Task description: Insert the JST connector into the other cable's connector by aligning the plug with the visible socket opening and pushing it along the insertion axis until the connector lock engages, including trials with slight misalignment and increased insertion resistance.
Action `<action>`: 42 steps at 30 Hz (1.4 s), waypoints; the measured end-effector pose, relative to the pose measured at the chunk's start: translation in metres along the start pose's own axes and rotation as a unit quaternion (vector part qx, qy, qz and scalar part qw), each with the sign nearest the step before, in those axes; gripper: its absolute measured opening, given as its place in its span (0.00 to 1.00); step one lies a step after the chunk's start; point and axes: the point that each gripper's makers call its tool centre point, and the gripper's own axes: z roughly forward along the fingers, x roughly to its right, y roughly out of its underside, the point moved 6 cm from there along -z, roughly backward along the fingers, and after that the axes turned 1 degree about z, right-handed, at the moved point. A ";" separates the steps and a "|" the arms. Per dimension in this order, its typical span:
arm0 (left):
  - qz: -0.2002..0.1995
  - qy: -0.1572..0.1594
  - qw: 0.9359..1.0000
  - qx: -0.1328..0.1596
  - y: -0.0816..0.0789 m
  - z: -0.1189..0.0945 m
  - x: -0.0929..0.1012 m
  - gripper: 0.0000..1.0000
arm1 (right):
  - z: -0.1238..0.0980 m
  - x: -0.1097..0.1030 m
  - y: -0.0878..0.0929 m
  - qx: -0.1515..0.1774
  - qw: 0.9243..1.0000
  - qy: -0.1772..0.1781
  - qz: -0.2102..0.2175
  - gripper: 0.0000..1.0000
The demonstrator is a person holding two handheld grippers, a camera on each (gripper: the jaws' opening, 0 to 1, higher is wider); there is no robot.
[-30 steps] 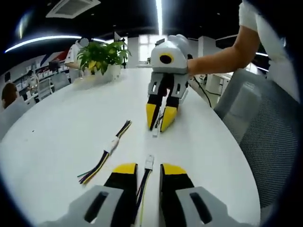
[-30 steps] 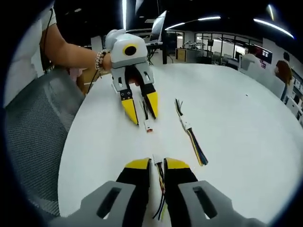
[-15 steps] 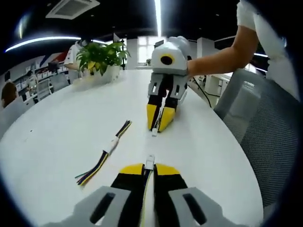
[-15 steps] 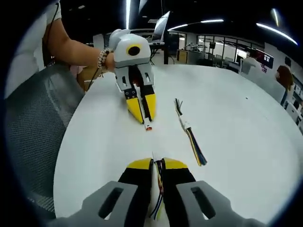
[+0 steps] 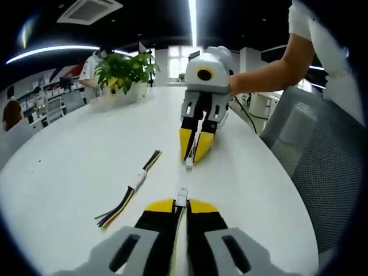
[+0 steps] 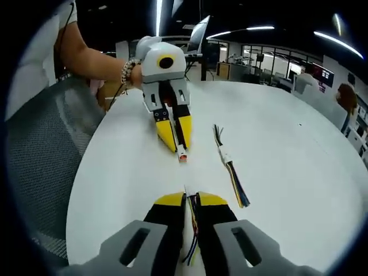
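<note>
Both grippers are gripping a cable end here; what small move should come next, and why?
Probably bring the two ends together along one line. The left gripper is shut on its cable with the white connector sticking out, and the right gripper holds the other connector facing it, with bare table still between them.

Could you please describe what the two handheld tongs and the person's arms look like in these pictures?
Both tongs, left and right, have light grey rounded bodies with a yellow-ringed round black lens, grey slotted jaw arms and black jaws tipped in yellow. The person wears a white short-sleeved top and a beaded bracelet at the left wrist.
</note>
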 end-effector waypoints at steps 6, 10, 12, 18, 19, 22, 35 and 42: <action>0.010 -0.004 1.000 -0.003 -0.007 -0.006 -0.001 0.00 | -0.005 0.001 -0.011 0.006 1.000 0.005 -0.012 0.04; 0.019 -0.009 1.000 -0.001 -0.015 -0.011 -0.001 0.00 | -0.009 0.000 -0.020 0.011 1.000 0.010 -0.020 0.04; 0.025 -0.012 1.000 -0.001 -0.019 -0.014 0.000 0.00 | -0.011 -0.002 -0.024 0.014 1.000 0.012 -0.025 0.04; 0.036 -0.019 0.999 0.003 -0.028 -0.019 0.003 0.00 | -0.016 -0.005 -0.037 0.023 0.999 0.019 -0.038 0.04; 0.037 -0.018 0.999 0.003 -0.028 -0.019 0.004 0.00 | -0.017 -0.006 -0.038 0.024 0.999 0.019 -0.039 0.04; 0.040 -0.017 0.999 0.002 -0.029 -0.019 0.006 0.00 | -0.018 -0.007 -0.041 0.027 0.999 0.021 -0.042 0.04; 0.037 -0.007 0.999 0.001 -0.025 -0.008 0.003 0.00 | -0.006 -0.006 -0.036 0.020 0.999 0.009 -0.037 0.04; 0.029 -0.003 1.000 0.002 -0.019 0.000 0.001 0.00 | 0.006 -0.003 -0.029 0.012 1.000 -0.003 -0.023 0.04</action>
